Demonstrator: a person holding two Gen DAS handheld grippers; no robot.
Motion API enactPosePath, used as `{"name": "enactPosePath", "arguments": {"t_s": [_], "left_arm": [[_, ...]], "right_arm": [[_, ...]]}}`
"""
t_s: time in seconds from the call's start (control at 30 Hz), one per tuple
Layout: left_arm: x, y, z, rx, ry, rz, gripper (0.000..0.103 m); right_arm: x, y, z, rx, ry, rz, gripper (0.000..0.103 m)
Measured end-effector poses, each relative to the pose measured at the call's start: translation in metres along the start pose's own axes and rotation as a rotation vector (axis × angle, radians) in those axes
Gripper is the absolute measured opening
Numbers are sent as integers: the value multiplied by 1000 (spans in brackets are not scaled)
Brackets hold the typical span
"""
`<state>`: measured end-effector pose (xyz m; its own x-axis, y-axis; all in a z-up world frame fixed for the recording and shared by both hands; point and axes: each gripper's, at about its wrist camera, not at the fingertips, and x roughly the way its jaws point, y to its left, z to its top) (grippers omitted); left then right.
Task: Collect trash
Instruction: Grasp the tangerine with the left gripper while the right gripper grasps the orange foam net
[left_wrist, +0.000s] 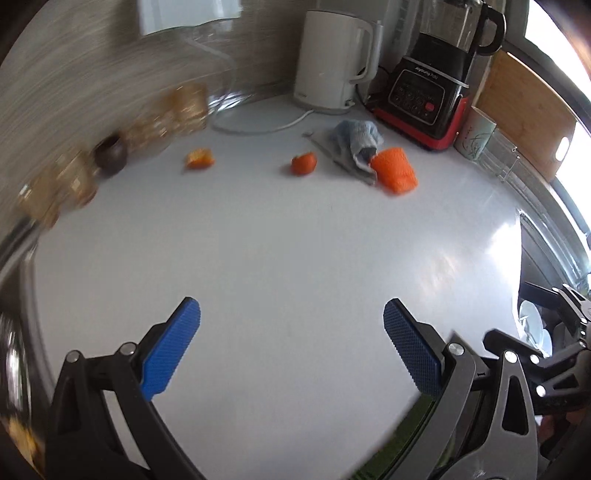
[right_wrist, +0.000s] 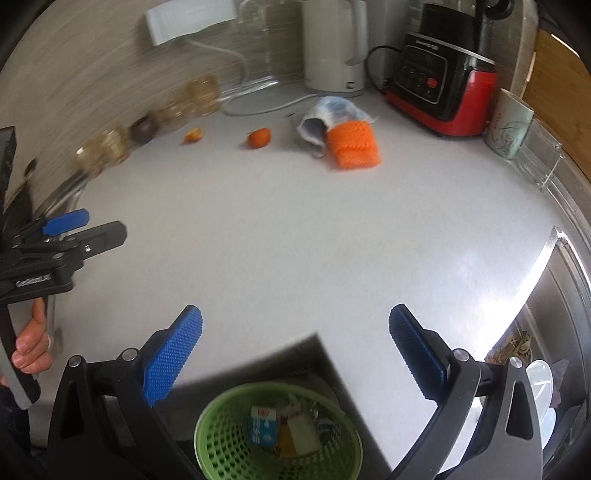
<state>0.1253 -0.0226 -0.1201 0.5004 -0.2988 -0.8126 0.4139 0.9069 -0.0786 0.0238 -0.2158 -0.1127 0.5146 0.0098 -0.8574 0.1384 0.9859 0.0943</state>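
Two orange peel pieces (left_wrist: 200, 158) (left_wrist: 304, 163) lie far back on the white counter (left_wrist: 280, 251), also in the right wrist view (right_wrist: 192, 135) (right_wrist: 259, 138). An orange foam net (left_wrist: 395, 169) (right_wrist: 353, 145) lies against a crumpled blue-grey cloth (left_wrist: 356, 137) (right_wrist: 328, 114). My left gripper (left_wrist: 291, 317) is open and empty above the counter; it also shows from the side in the right wrist view (right_wrist: 68, 223). My right gripper (right_wrist: 295, 325) is open and empty, above a green basket (right_wrist: 221, 435) that holds a small carton and wrappers below the counter edge.
A white kettle (left_wrist: 332, 59), a black-and-red blender (left_wrist: 436, 85), a cup (left_wrist: 474, 134) and a wooden board (left_wrist: 528, 110) stand along the back and right. Blurred glass jars (left_wrist: 170, 114) and a dark bowl (left_wrist: 110, 153) line the left. A sink (right_wrist: 546, 332) lies at right.
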Motion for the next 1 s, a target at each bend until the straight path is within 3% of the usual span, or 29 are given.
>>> {"name": "enactPosePath", "arguments": {"t_s": [0.13, 0.43, 0.67, 0.83, 1.0], "left_arm": [[40, 3, 38, 51, -23, -27, 95], [120, 3, 99, 55, -42, -32, 94], [173, 2, 124, 27, -7, -9, 82], [188, -1, 132, 18, -3, 12, 80], [201, -4, 136, 5, 18, 28, 69]], "right_arm": [[15, -7, 18, 50, -4, -45, 101], [42, -35, 40, 123, 6, -85, 101], [68, -56, 58, 123, 27, -63, 101], [88, -72, 81, 104, 32, -40, 101], [115, -83, 115, 77, 18, -9, 101]]}}
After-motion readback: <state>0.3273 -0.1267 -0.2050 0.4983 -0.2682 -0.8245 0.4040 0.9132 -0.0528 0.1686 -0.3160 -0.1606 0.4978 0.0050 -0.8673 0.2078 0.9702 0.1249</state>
